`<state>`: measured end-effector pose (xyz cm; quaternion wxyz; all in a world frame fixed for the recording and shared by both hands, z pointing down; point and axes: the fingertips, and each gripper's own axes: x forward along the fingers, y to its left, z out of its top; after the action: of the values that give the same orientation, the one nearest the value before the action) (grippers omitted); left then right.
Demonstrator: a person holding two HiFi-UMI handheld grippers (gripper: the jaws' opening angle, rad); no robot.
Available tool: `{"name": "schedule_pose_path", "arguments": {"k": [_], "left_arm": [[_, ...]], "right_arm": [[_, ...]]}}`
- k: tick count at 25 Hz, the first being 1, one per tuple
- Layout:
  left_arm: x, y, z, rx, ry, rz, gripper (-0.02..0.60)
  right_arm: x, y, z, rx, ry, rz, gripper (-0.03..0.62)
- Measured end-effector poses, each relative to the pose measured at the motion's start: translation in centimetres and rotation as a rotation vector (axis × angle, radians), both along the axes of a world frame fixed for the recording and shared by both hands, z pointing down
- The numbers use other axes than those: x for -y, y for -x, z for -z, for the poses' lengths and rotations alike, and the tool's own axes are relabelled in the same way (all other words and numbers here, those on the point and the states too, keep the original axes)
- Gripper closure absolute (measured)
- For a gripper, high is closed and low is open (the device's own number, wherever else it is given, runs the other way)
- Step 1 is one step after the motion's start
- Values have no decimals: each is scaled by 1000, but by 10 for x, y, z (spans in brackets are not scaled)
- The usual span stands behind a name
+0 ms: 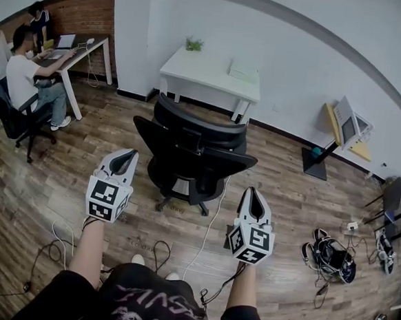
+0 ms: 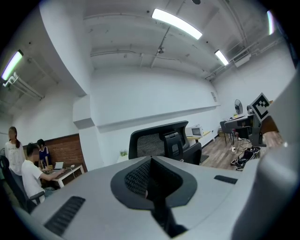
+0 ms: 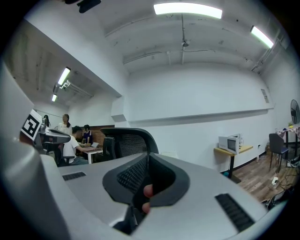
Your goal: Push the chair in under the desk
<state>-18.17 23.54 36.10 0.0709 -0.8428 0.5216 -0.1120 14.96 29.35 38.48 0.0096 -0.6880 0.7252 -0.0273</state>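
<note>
A black office chair (image 1: pixel 191 152) stands on the wooden floor, its back toward me and its seat facing a white desk (image 1: pixel 211 74) by the wall. It sits a little out from the desk. My left gripper (image 1: pixel 123 159) hangs shut just left of the chair and does not touch it. My right gripper (image 1: pixel 251 196) is shut as well, to the right of the chair and nearer to me. In the left gripper view the chair's mesh back (image 2: pixel 161 143) rises beyond the closed jaws; in the right gripper view the chair back (image 3: pixel 129 140) shows left of centre.
People sit at a second desk (image 1: pixel 78 49) at the far left, with another black chair (image 1: pixel 14 117) behind them. A white cable (image 1: pixel 209 225) runs over the floor under the chair. A stand with a white box (image 1: pixel 345 126) and loose gear (image 1: pixel 331 259) lie at the right.
</note>
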Motion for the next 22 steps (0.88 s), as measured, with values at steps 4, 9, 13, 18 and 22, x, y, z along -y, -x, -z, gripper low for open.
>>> {"name": "schedule_pose_path", "arguments": {"k": [4,9,13,18,22], "left_arm": [[-5,-9,-4,16,-3,13,568],[-7,-19,-7,49,-2,36,566],[1,-20,-9,55,4,47,568],[20,-14,-14,66,7,49,566],[44,-11,-22,65,22,43,566]], "right_arm": [[-1,-9,-7,-8,3,20,568],[5,-22,-13,0,8,41,568],[17,-26,-16,-1,10,52,568],[35,-21,-21,-29,12,51,566],[54,-13,-27,-91,19,47,566]]}}
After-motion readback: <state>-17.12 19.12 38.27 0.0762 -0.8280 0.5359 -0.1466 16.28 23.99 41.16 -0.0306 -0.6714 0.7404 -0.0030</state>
